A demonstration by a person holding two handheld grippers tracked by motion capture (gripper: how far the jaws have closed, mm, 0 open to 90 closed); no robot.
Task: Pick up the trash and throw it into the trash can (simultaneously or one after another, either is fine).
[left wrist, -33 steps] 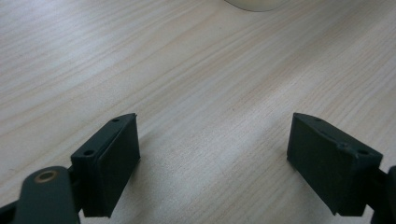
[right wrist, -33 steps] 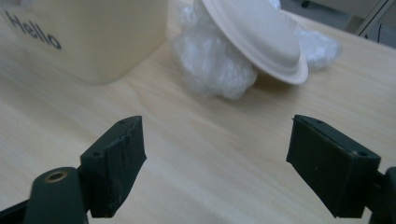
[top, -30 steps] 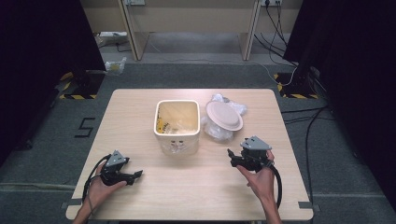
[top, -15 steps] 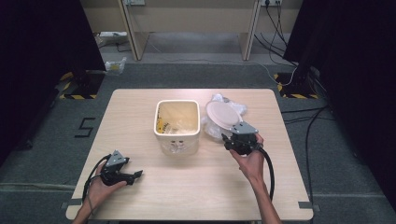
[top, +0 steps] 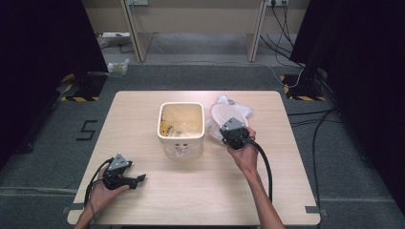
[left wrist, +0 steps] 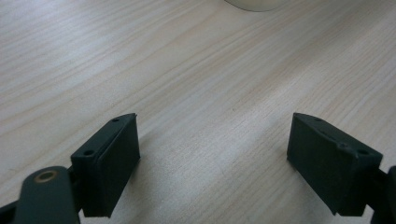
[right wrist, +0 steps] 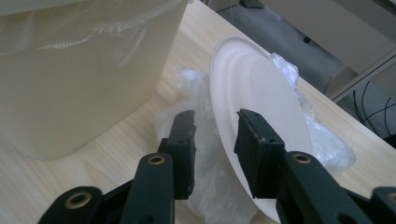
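Observation:
A white paper plate (top: 223,113) (right wrist: 261,93) lies tilted on a crumpled clear plastic bag (top: 244,112) (right wrist: 322,135), just right of a cream bin (top: 181,139) (right wrist: 84,84) lined with plastic. My right gripper (top: 226,131) (right wrist: 214,119) is at the plate's near rim. Its jaws straddle that rim with a narrow gap: the right one touches the plate, and the left one stands slightly off it over the bag. My left gripper (top: 138,180) (left wrist: 215,135) rests low over bare wood at the front left, open wide with nothing between its jaws.
The bin holds yellow and clear wrappers. The wooden table (top: 191,195) has bare room along its front and left. Cables trail from both grippers; table legs and floor cables lie beyond the far edge.
My right gripper has moved forward and left from the table's right side up to the plate's rim, its jaws now around the edge. The left gripper has stayed put.

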